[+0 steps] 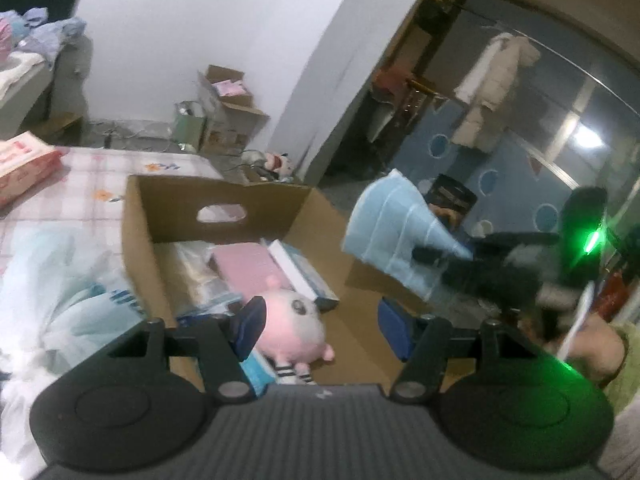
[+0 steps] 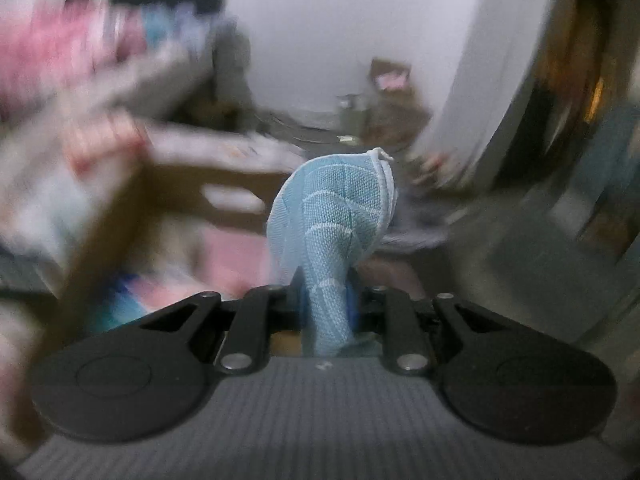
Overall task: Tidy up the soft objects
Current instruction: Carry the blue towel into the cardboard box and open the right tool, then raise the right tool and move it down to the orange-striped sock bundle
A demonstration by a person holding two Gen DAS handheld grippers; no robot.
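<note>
Blue towel (image 2: pixel 336 220) is gripped by right gripper (image 2: pixel 326 300) jaws, right of cardboard box (image 1: pixel 224 204); left gripper (image 1: pixel 320 328) jaws released, empty.

I'm looking at a plain white wall (image 1: pixel 180 20) ahead, with cardboard boxes (image 1: pixel 228 100) stacked on the floor at its foot. A bed with a pink checked sheet (image 1: pixel 100 176) sits left. On the right, a pale coat (image 1: pixel 492 88) hangs by dark glass, a lamp's glare (image 1: pixel 586 138) reflected in it.
</note>
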